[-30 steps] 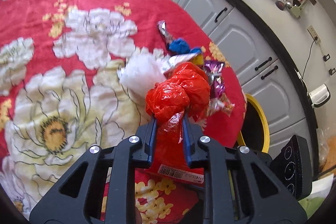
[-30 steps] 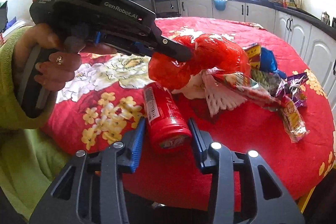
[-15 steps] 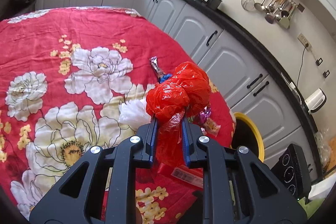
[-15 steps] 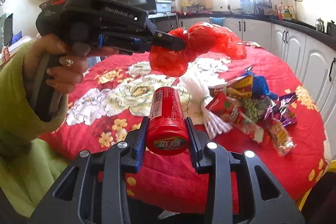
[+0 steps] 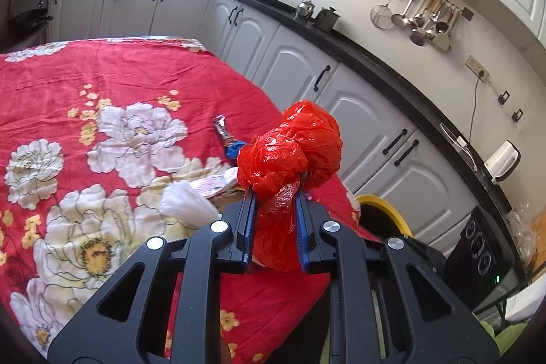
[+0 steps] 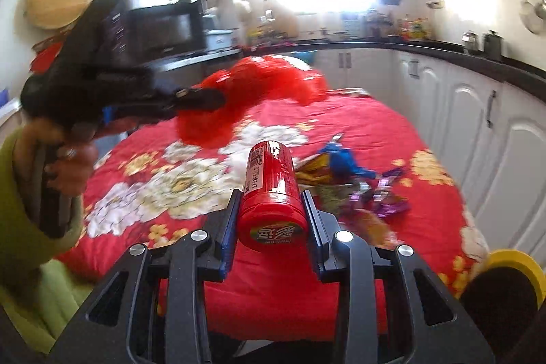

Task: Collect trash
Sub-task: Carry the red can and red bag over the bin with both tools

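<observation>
Right wrist view: now lifting red can off table, clamped in R gripper, L gripper raising pinched red bag, both heading w/ trash toward yellow bin near right.

Wide open cloth on bench far side, w/ room to pass. Wrapper pile & white tissue crowd the near-right edge. Yellow-rimmed bin sits in the narrow gap betw. bench & white cabinets.
</observation>
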`<move>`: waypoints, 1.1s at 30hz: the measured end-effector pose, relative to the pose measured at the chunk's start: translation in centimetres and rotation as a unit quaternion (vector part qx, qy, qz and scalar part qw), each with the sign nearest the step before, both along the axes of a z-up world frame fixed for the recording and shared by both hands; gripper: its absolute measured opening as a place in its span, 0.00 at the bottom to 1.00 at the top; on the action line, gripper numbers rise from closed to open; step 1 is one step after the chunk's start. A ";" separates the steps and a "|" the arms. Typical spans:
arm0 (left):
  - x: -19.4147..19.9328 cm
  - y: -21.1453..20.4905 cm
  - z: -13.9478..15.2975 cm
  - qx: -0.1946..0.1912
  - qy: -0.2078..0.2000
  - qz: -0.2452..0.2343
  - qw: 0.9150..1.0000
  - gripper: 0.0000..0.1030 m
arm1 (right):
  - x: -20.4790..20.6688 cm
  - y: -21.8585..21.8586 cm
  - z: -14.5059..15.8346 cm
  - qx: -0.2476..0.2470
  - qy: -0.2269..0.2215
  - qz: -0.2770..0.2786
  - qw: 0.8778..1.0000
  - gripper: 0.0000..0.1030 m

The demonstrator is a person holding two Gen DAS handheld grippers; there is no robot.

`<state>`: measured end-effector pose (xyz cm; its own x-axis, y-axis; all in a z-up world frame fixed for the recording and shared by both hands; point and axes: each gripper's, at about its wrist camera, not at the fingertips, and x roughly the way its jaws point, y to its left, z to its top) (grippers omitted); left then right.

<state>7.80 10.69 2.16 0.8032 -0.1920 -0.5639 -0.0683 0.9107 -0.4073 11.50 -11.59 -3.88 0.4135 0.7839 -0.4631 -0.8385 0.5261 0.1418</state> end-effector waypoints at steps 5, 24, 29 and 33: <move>0.1 -1.9 0.1 0.009 -0.006 -0.015 1.000 0.13 | 1.7 -3.2 0.4 0.012 0.009 -0.051 0.999 0.32; 1.8 -9.1 -1.0 0.037 -0.004 -0.089 0.995 0.13 | 3.4 -13.0 2.1 0.044 -0.002 -0.169 0.985 0.32; 2.2 -10.6 -1.2 0.042 -0.003 -0.103 0.994 0.13 | 3.7 -15.4 2.2 0.052 -0.003 -0.192 0.980 0.32; 2.5 -11.7 -1.2 0.046 -0.004 -0.112 0.993 0.13 | 3.8 -17.0 2.3 0.055 -0.007 -0.212 0.976 0.32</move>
